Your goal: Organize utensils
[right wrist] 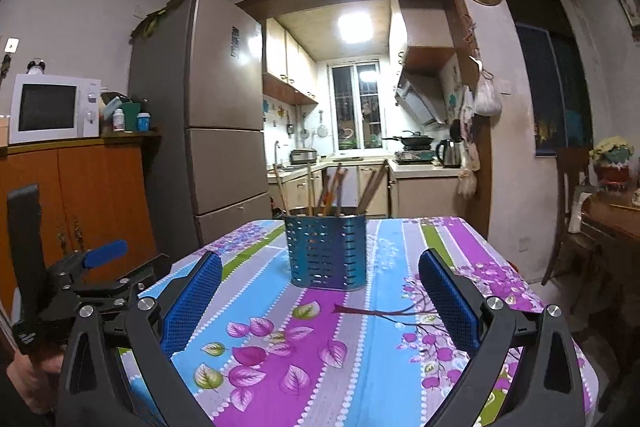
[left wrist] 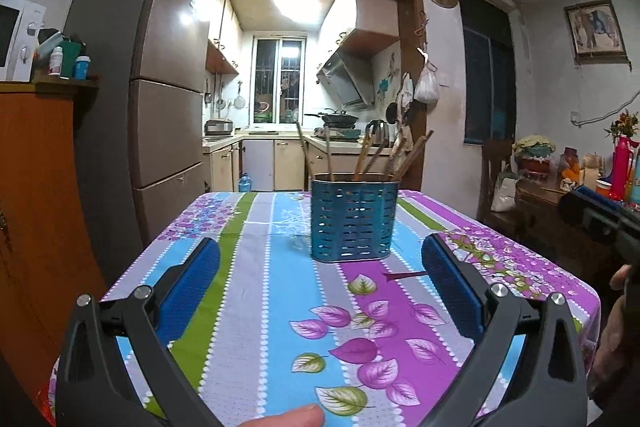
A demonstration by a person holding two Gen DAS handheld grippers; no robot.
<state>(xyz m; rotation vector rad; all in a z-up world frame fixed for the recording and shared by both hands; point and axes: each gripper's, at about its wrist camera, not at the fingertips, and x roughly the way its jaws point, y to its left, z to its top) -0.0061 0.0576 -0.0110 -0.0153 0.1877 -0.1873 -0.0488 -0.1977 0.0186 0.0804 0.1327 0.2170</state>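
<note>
Your left gripper (left wrist: 320, 267) hangs over the near end of the table (left wrist: 256, 307) with its blue pads (left wrist: 192, 283) spread wide and nothing between them. Ahead of you the blue holder (left wrist: 354, 219) stands upright on the striped cloth, well apart from both pads. Wooden utensils (left wrist: 376, 155) lean out of its top, perhaps chopsticks. Your right gripper (left wrist: 608, 219) shows at the right edge, beyond the table's side.

holder (left wrist: 353, 219) on table (left wrist: 256, 307) centre | utensils (left wrist: 372, 155) upright inside | fridge (left wrist: 168, 75) behind left
</note>
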